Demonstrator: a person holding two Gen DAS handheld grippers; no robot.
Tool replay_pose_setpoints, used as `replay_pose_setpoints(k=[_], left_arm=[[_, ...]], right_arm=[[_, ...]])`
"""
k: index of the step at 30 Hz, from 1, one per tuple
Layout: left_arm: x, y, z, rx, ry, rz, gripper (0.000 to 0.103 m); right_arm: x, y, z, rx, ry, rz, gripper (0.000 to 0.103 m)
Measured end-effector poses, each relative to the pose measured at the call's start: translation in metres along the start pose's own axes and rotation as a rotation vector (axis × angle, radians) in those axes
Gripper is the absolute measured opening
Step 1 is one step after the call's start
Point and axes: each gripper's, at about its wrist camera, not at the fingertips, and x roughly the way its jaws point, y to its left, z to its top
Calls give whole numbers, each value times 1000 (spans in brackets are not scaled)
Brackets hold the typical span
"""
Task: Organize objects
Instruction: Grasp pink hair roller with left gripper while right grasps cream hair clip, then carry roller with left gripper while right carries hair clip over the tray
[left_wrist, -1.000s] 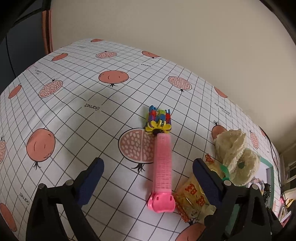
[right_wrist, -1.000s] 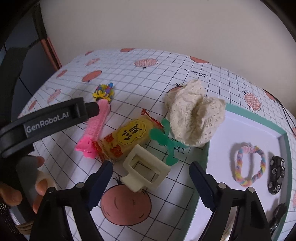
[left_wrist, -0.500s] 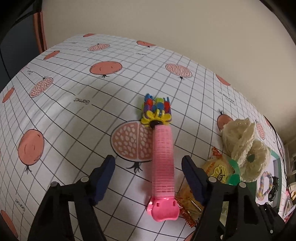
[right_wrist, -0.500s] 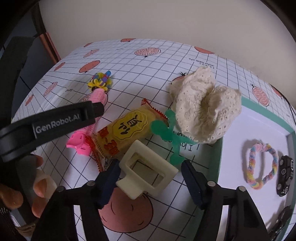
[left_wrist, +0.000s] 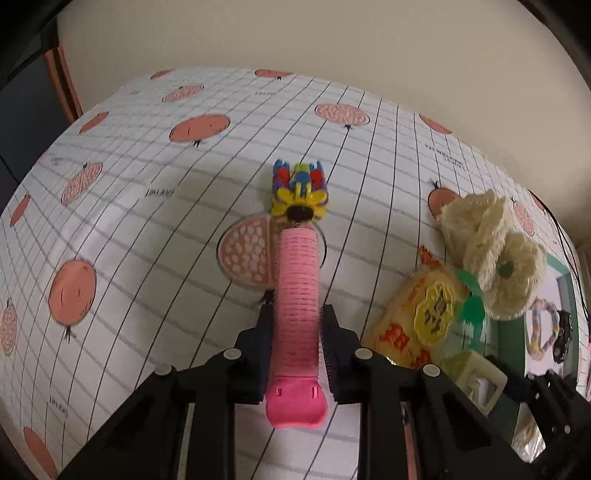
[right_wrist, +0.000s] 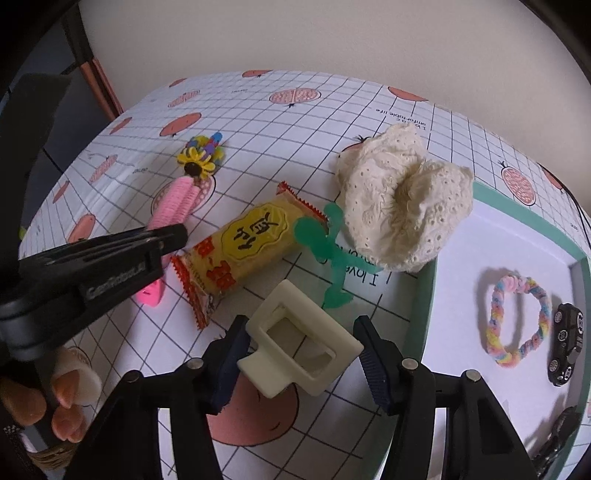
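A pink hair roller (left_wrist: 298, 306) lies lengthwise on the pomegranate-print tablecloth (left_wrist: 147, 240), and my left gripper (left_wrist: 297, 328) is shut on its near half. The roller's far end touches a colourful flower hair tie (left_wrist: 299, 192). In the right wrist view, a cream claw clip (right_wrist: 299, 343) rests on the cloth between the fingers of my right gripper (right_wrist: 301, 332), which press on both its sides. The left gripper (right_wrist: 110, 258) shows at the left, over the roller (right_wrist: 173, 203).
Beyond the clip lie a yellow snack packet (right_wrist: 251, 243), a green plastic figure (right_wrist: 332, 254) and a cream lace scrunchie (right_wrist: 402, 206). A teal-rimmed tray (right_wrist: 428, 295) at the right holds a pastel braided hair tie (right_wrist: 517, 321) and a black toy car (right_wrist: 567, 343). A person's hand (right_wrist: 62, 398) is at the lower left.
My left gripper moved forward over the pink roller and shut on it. The right gripper came down and narrowed around the cream claw clip.
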Motion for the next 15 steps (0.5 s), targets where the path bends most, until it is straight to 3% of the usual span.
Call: replay_pose_setpoints(k=[7,15], left_arm=[[-30,12,-28,-41,48,17,26],[-77,12,-52,-1,-24,34,26]], right_arm=[[0,5,-4,-47,19,-12,60],[-3,9,-12,-96,48,-32,60]])
